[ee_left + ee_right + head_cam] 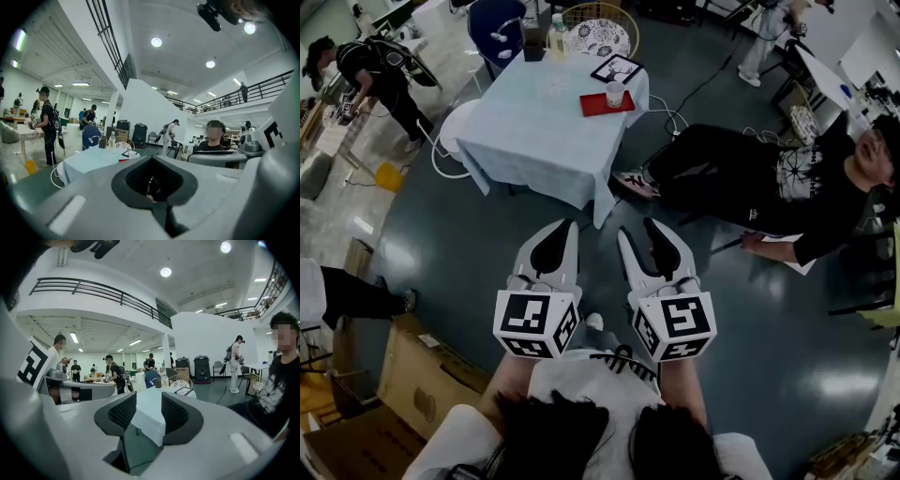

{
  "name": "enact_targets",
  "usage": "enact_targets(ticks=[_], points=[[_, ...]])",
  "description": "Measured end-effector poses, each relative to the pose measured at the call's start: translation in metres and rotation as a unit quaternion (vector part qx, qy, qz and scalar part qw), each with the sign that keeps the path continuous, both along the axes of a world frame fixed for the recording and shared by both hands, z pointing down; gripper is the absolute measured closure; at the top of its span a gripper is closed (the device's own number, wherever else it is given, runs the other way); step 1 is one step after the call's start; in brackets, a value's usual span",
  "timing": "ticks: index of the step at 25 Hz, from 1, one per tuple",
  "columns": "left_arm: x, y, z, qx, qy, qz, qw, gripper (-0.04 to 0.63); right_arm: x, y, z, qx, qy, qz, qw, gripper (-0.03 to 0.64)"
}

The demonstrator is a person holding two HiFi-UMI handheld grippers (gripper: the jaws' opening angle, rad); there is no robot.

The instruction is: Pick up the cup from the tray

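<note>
A white cup [615, 93] stands on a red tray [602, 105] at the far right corner of a table with a pale blue cloth [534, 131]. Both grippers hang side by side close to my body, over the dark floor and well short of the table. The left gripper [561, 231] has its jaws closed together with nothing in them, as the left gripper view [152, 159] also shows. My right gripper [654, 231] is open and empty; between its jaws in the right gripper view [149, 399] I see the table [150, 416].
A framed picture [616, 68], a bottle [558, 37] and a dark cup also sit on the table. Chairs stand behind it, a white stool [452, 129] to its left. A person [750, 178] sits on the floor right of the table. Cardboard boxes [422, 384] lie lower left.
</note>
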State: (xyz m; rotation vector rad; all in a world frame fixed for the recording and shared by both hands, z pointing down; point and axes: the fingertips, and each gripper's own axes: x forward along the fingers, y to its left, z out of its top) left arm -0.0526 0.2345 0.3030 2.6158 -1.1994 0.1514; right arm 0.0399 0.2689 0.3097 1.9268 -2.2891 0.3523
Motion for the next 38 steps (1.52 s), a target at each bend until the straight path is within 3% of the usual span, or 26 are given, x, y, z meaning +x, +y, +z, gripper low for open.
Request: enact_targets(ticks=[7, 17, 21, 27, 32, 38], points=[[-0.001, -0.013, 0.006, 0.013, -0.010, -0.009, 0.9998, 0.595, 0.009, -0.008, 0.004, 0.009, -0.001, 0.001, 1.000, 0.430], [0.007, -0.059, 0.006, 0.014, 0.004, -0.002, 0.9999, 0.595, 0.009, -0.049, 0.000, 0.027, -0.005, -0.006, 1.000, 0.416], [0.009, -0.082, 0.013, 0.010, -0.001, 0.001, 1.0000, 0.595, 0.012, -0.071, 0.000, 0.035, -0.007, -0.009, 0.999, 0.382], [0.011, -0.136, 0.035, -0.009, -0.007, 0.002, 0.9999, 0.595, 0.015, -0.125, 0.017, 0.022, 0.000, -0.014, 1.000, 0.363], [0.016, -0.198, 0.041, -0.008, -0.010, -0.003, 0.9999, 0.595, 0.019, -0.181, 0.018, 0.021, 0.007, -0.020, 1.000, 0.306], [0.025, -0.257, 0.051, -0.026, -0.018, 0.021, 0.9993, 0.595, 0.023, -0.235, 0.024, 0.008, 0.007, -0.004, 1.000, 0.278]])
